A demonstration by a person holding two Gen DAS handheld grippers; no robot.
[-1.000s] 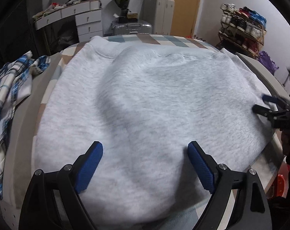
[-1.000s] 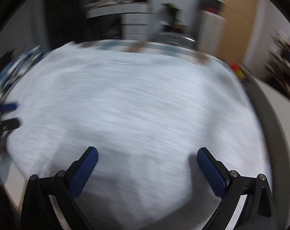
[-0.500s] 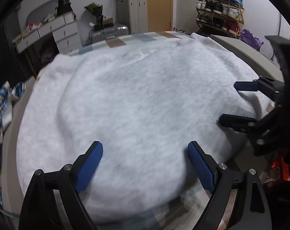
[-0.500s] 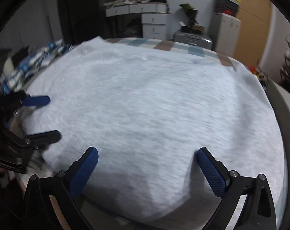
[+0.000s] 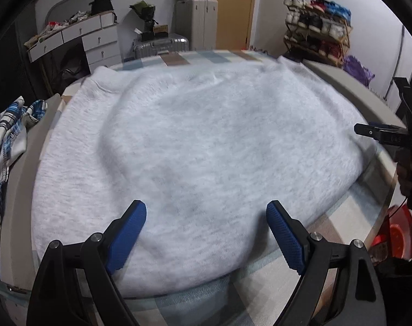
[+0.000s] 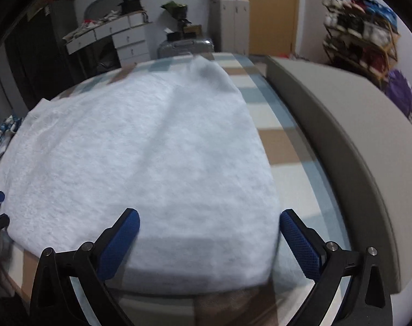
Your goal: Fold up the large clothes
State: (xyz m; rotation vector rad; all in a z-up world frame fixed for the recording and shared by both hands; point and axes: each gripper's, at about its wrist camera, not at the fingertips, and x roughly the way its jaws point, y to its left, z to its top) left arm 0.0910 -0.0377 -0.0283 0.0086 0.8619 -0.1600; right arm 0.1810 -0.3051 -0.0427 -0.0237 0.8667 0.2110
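A grey sweatshirt point(image 5: 195, 146) was spread flat on the checked surface point(image 6: 284, 152). Both the left hand-held gripper point(image 5: 206, 231) and the right hand-held gripper point(image 6: 210, 235) were held spread, empty. It was judged soft, thick, limp; best pinched at the near hem.

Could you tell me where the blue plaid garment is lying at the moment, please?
The blue plaid garment lies bunched at the far left of the left wrist view, beside the grey sweatshirt and below the white drawers.
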